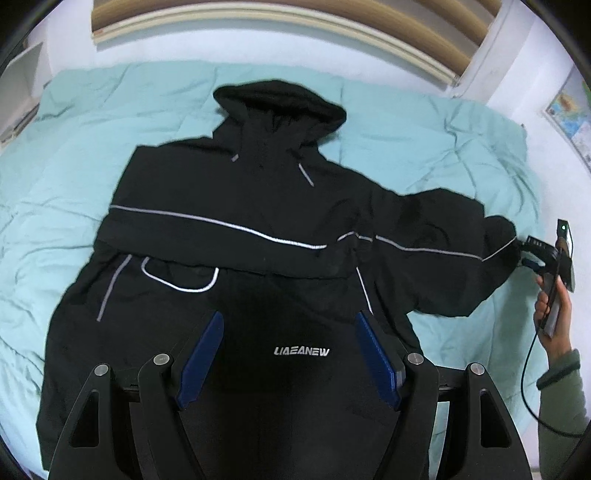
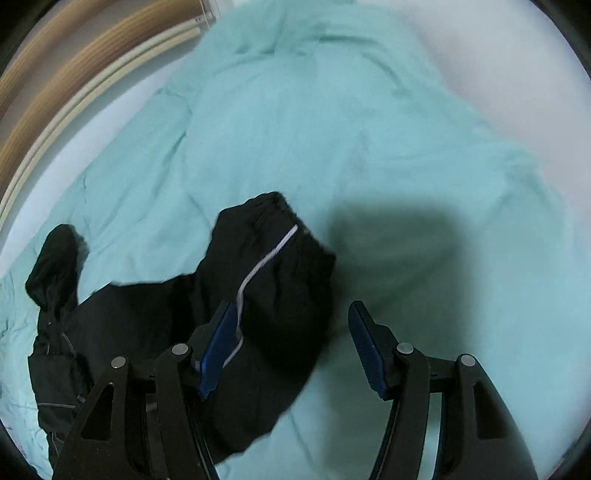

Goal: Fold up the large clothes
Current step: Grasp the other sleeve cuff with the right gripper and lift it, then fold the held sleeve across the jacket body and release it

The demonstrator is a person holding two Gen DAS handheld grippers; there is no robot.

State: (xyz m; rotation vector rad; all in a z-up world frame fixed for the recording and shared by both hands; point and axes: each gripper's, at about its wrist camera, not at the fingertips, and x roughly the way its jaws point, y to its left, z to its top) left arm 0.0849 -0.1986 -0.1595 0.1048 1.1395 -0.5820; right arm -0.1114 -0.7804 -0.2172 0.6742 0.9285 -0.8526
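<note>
A black hooded jacket (image 1: 258, 221) with silver piping lies spread on a mint-green quilt (image 1: 92, 147), hood toward the headboard. One sleeve is folded across the chest; the other sleeve (image 1: 443, 254) stretches out to the right. My left gripper (image 1: 291, 347) is open and hovers above the jacket's lower front near the white logo. My right gripper (image 2: 291, 336) is open, and the end of the outstretched sleeve (image 2: 280, 273) lies between and below its fingers. In the left wrist view the right gripper (image 1: 535, 254) sits at that sleeve's cuff.
A wooden headboard (image 1: 295, 22) runs along the far side of the bed. White sheet (image 2: 517, 74) shows beyond the quilt. A nightstand (image 1: 22, 88) stands at the far left and a wall poster (image 1: 572, 118) hangs at the right.
</note>
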